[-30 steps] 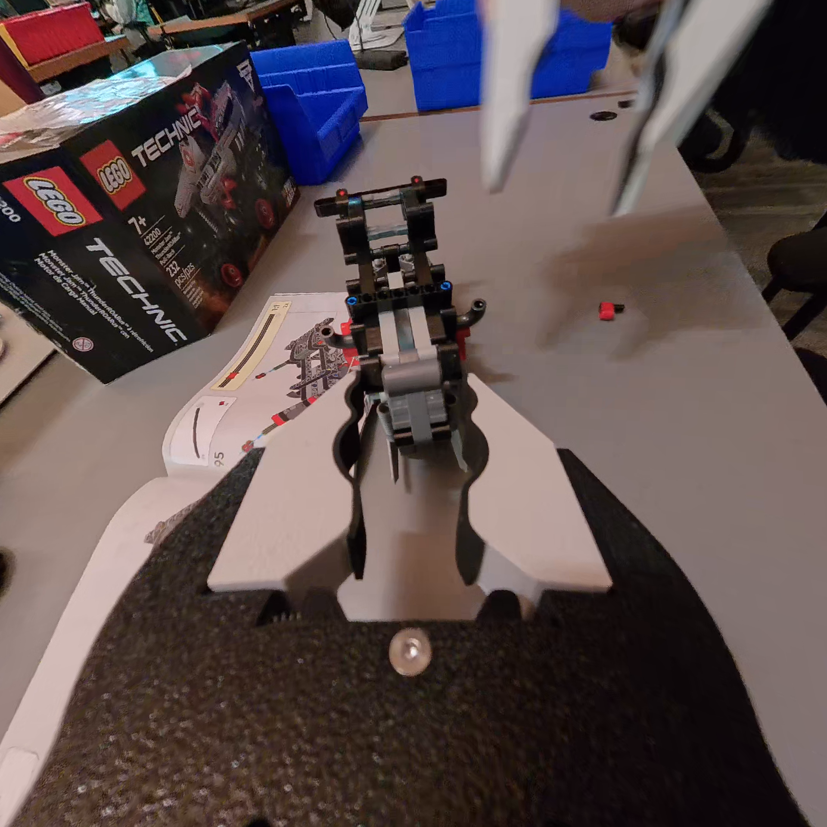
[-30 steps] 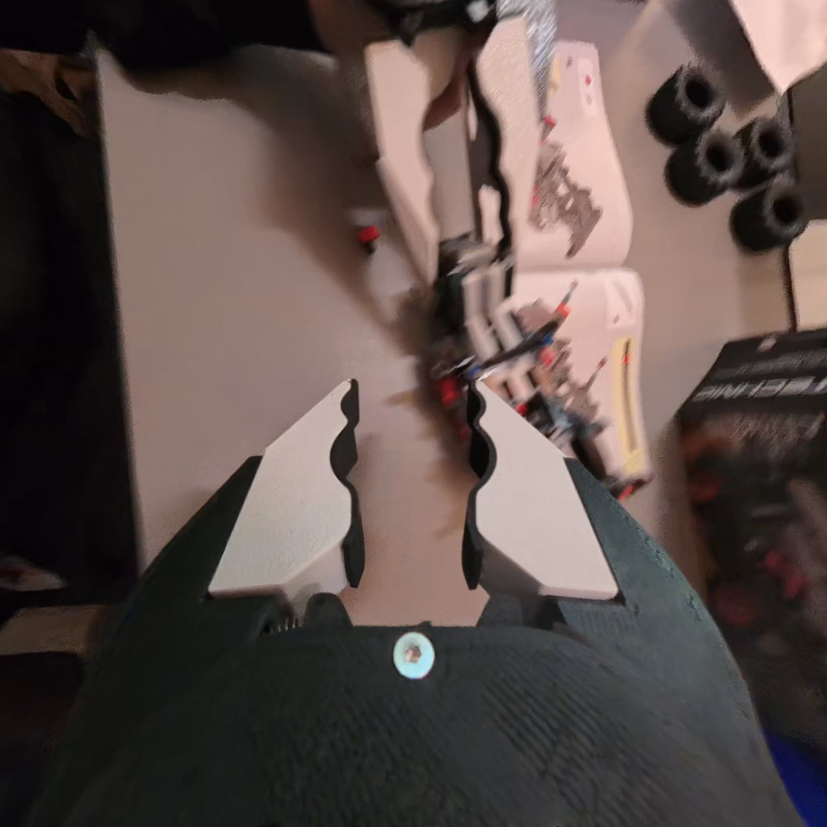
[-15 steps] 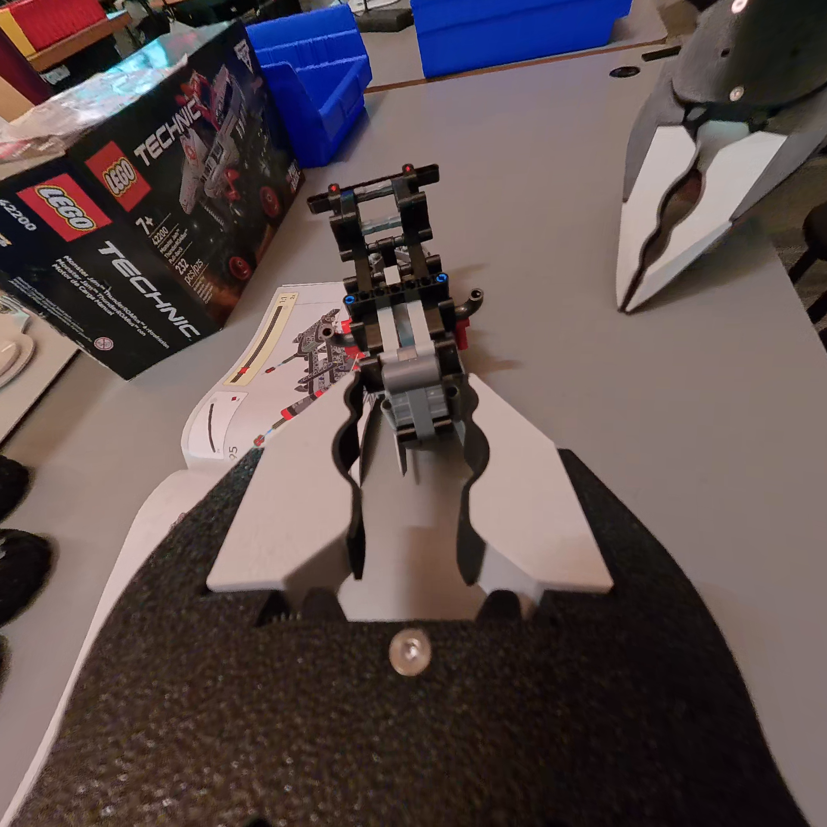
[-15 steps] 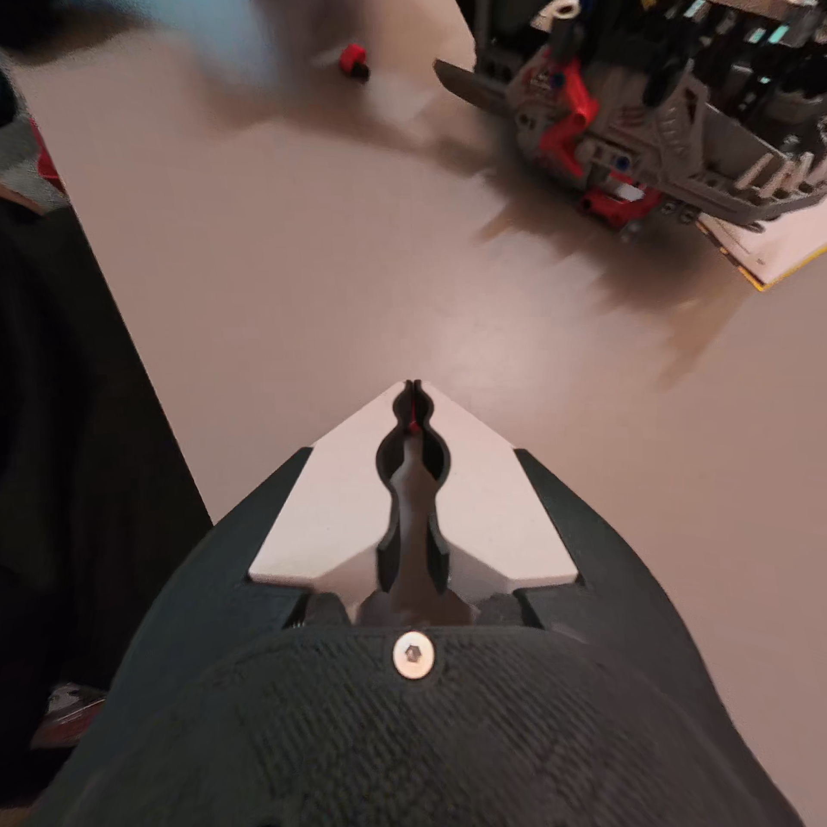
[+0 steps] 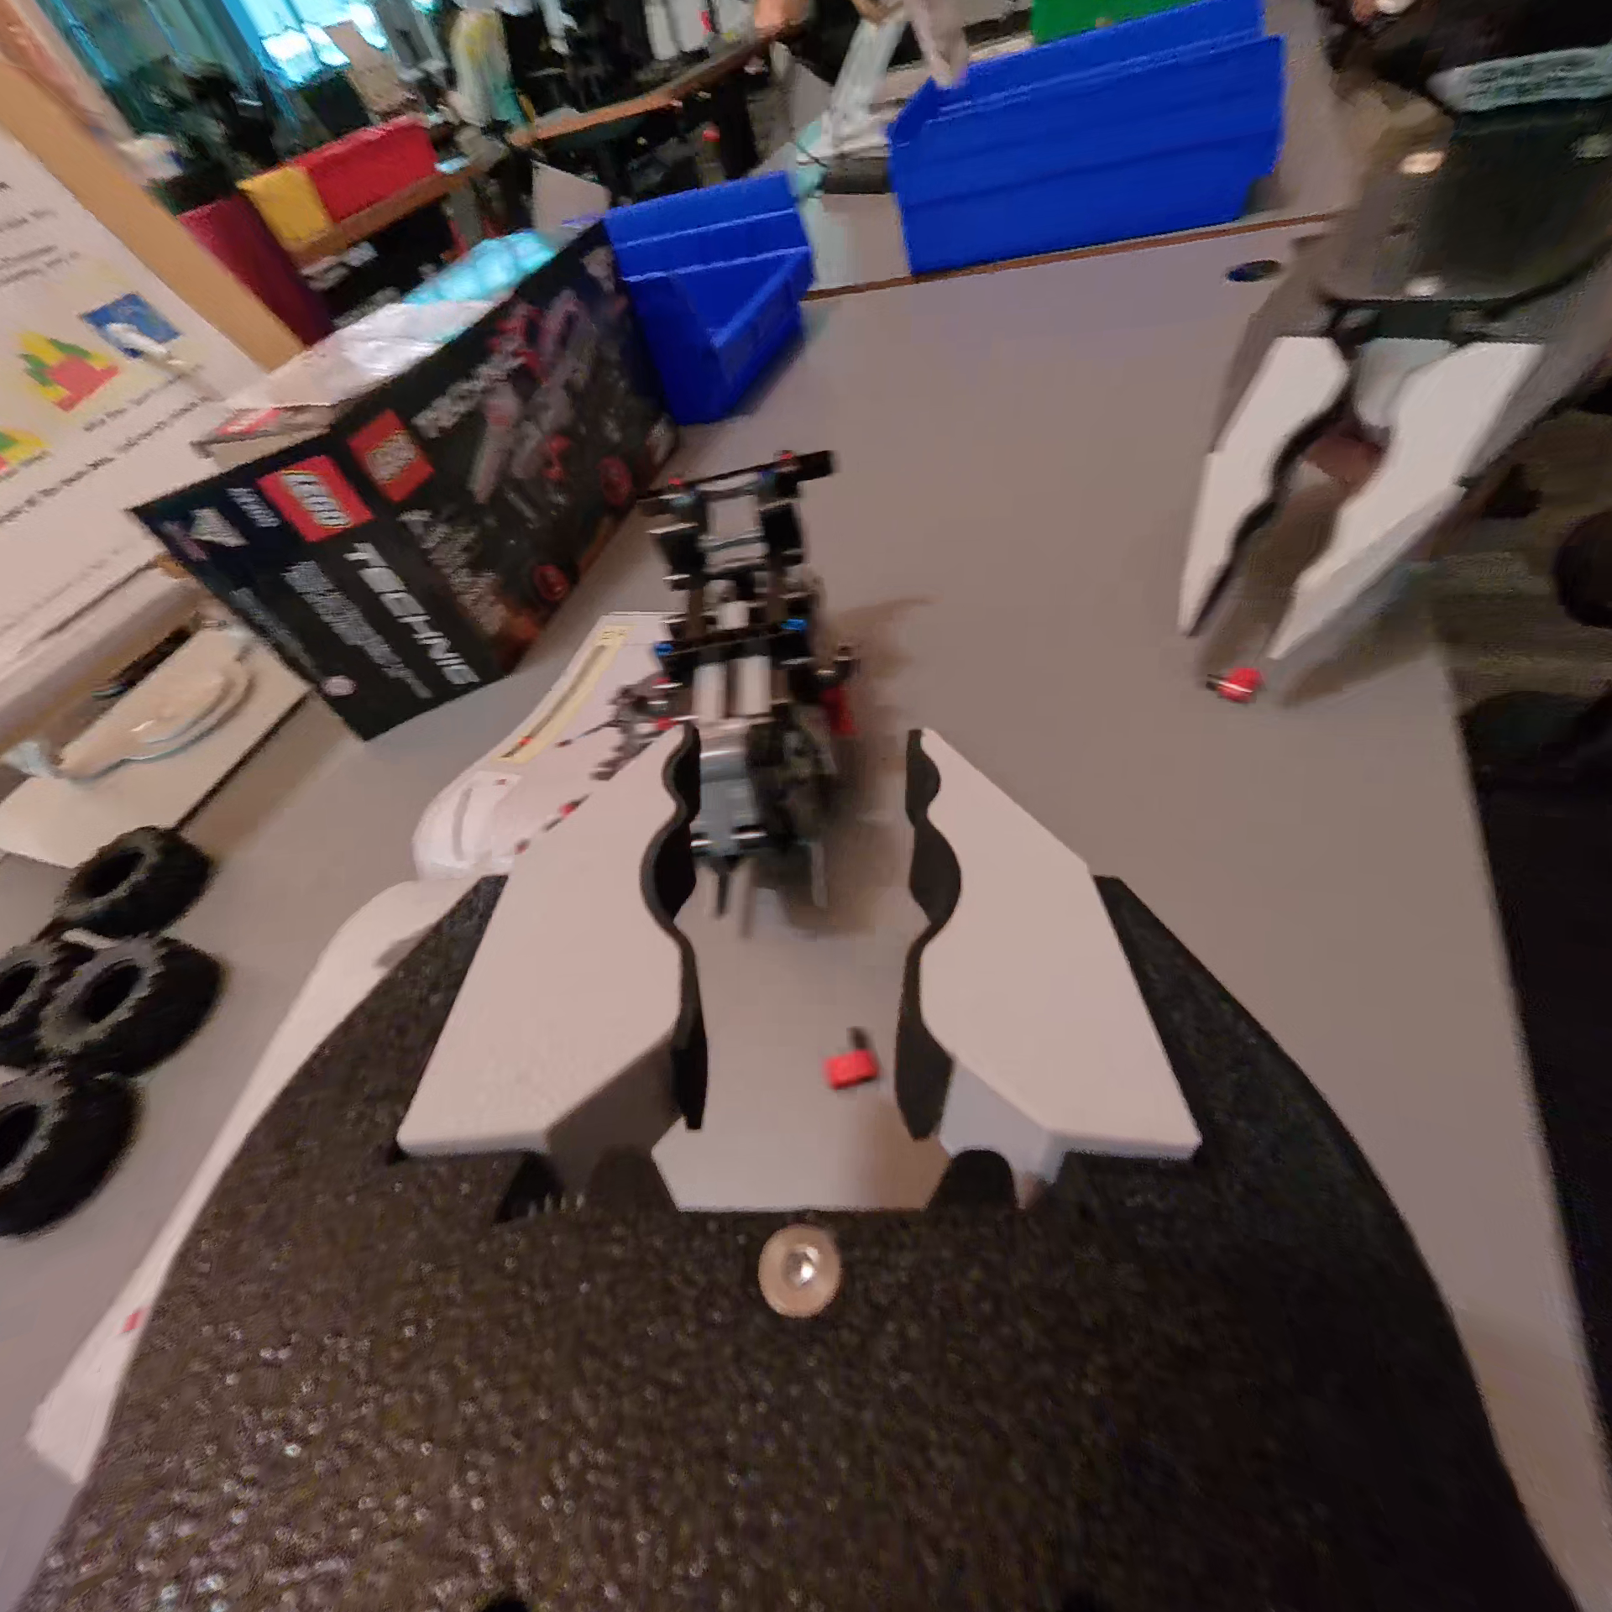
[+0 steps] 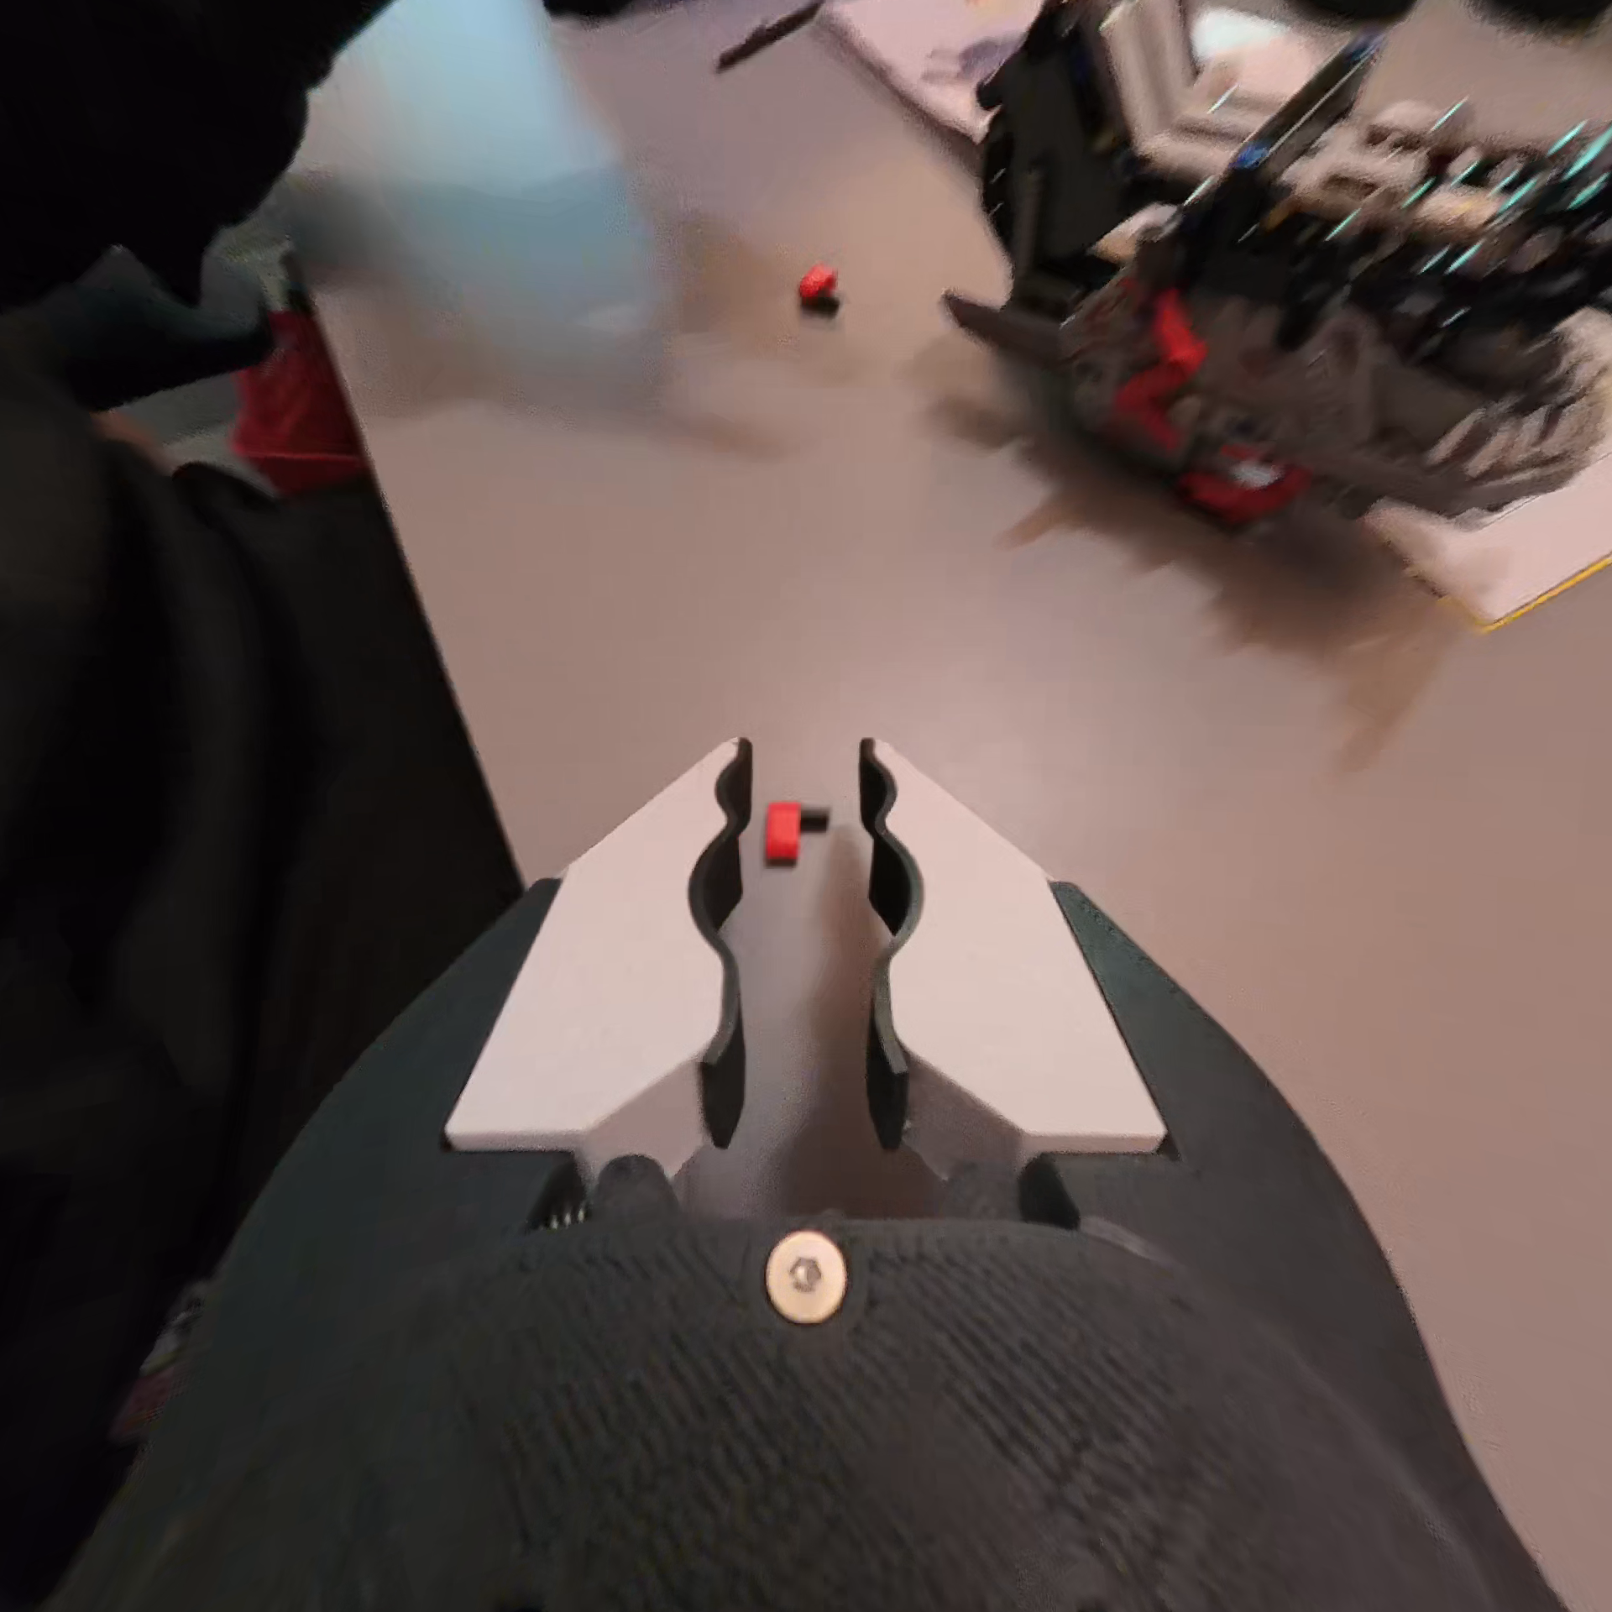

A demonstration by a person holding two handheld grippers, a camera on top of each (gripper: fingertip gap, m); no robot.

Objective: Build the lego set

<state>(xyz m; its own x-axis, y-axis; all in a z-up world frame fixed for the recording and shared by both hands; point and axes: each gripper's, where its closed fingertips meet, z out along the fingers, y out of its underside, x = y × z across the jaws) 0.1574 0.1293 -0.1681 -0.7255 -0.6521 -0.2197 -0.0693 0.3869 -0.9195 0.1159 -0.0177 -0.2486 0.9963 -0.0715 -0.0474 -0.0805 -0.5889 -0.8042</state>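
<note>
A: Where is the model, and what is my left tool [image 5: 798, 759] doing?

B: The part-built model [image 5: 750, 663], a black and grey frame with red and blue pins, stands on the grey worktop [image 5: 1090, 872] just beyond my left tool's fingertips. The jaws are spread wide and grip nothing. The model's near end sits by the left finger [image 5: 567, 959], though blur hides whether they touch. A small red pin [image 5: 850, 1066] lies on the worktop, seen between the fingers.

A: And my right tool [image 6: 802, 750]?

B: It is partly open, holding nothing. A second red piece [image 6: 782, 833] with a black stub lies on the worktop between its fingertips, close to the left pad and clear of the right one. In the left wrist view this tool [image 5: 1234, 650] points down at the worktop's right side, with that piece [image 5: 1232, 683] at its tips.

A: What surrounds the model?

B: It rests partly on an open instruction booklet [image 5: 558, 750]. Left of it stands the dark set box [image 5: 419, 558], which carries a red square logo and white lettering. Black tyres [image 5: 96, 986] are grouped at the worktop's left edge. Blue bins [image 5: 1082, 148] stand behind, one smaller bin [image 5: 715, 288] touching the box's far end. A printed poster [image 5: 61, 375] with coloured shapes stands at far left. From the right wrist view the model [image 6: 1265, 323] is strongly blurred.
</note>
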